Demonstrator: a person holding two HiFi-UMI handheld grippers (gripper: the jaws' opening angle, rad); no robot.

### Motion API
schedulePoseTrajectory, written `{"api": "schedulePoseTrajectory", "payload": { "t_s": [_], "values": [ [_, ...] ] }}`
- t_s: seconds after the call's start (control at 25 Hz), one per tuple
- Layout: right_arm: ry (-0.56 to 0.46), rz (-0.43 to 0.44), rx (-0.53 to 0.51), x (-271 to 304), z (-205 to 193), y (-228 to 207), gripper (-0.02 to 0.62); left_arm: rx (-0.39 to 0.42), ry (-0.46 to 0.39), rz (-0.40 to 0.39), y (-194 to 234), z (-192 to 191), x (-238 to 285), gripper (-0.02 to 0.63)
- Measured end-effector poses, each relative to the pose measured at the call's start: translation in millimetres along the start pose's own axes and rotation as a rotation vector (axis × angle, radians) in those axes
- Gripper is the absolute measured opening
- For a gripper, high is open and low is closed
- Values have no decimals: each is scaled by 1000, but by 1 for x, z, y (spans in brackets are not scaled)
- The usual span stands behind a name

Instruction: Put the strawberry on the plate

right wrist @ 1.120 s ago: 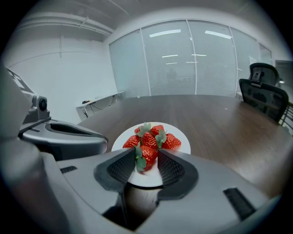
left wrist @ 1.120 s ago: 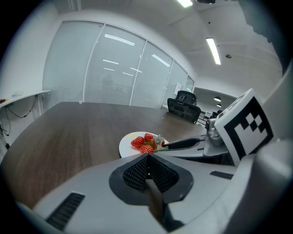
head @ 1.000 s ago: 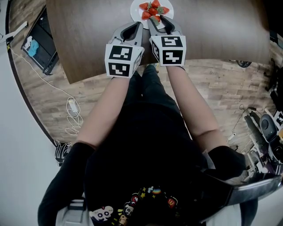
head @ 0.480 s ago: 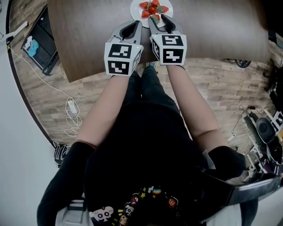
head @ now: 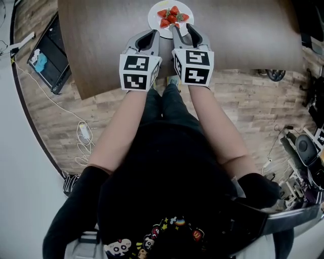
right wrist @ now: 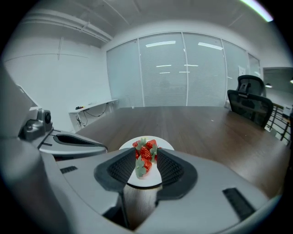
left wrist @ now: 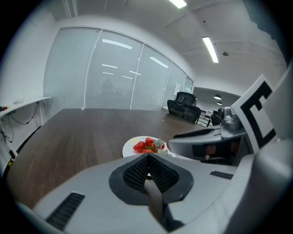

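A white plate (head: 154, 19) lies on the brown table, with several red strawberries (head: 170, 15) piled on it. My right gripper (head: 183, 29) stands open at the plate's near edge. Between its jaws the pile (right wrist: 145, 151) shows, and the nearest strawberry (right wrist: 143, 164), green leaves toward me, lies on the plate (right wrist: 137, 180) without touching either pad. My left gripper (head: 150, 34) is just to the left of the right one, shut with nothing in it. In the left gripper view its jaws (left wrist: 147, 157) meet, and the plate (left wrist: 130, 147) with the strawberries (left wrist: 147, 145) lies just beyond them.
The long wooden table (head: 101, 40) stretches away to glass walls. Black office chairs (right wrist: 249, 103) stand at its far right. On the floor are a dark case (head: 48, 50) at the left, a cable with a charger (head: 83, 134), and equipment (head: 304, 152) at the right.
The right gripper's tips have drawn back a little from the strawberry at the plate's near edge, which now lies with the pile. The left gripper stays shut beside it.
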State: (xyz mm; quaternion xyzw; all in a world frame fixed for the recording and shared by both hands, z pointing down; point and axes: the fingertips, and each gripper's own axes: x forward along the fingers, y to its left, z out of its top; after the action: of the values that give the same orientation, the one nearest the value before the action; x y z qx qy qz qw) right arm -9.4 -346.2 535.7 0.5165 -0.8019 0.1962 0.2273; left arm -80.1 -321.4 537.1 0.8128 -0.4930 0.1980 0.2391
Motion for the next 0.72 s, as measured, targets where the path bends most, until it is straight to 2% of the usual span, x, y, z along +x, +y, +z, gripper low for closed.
{"api": "schedulePoseTrajectory", "payload": {
  "t_s": [0.32,0.52,0.6,0.72],
  "values": [
    [-108,-23,16,-29,33,7,152,32,-35,2,0,19,-9,-11],
    [-144,-41,27,-48,40,9,152,47,-58,1,0,27,-18,-11],
    [-153,-55,33,-55,40,7,112,54,-64,0,-1,29,-20,-11],
    [-165,-73,39,-64,40,4,112,62,-69,-2,-3,31,-25,-11]
  ]
}}
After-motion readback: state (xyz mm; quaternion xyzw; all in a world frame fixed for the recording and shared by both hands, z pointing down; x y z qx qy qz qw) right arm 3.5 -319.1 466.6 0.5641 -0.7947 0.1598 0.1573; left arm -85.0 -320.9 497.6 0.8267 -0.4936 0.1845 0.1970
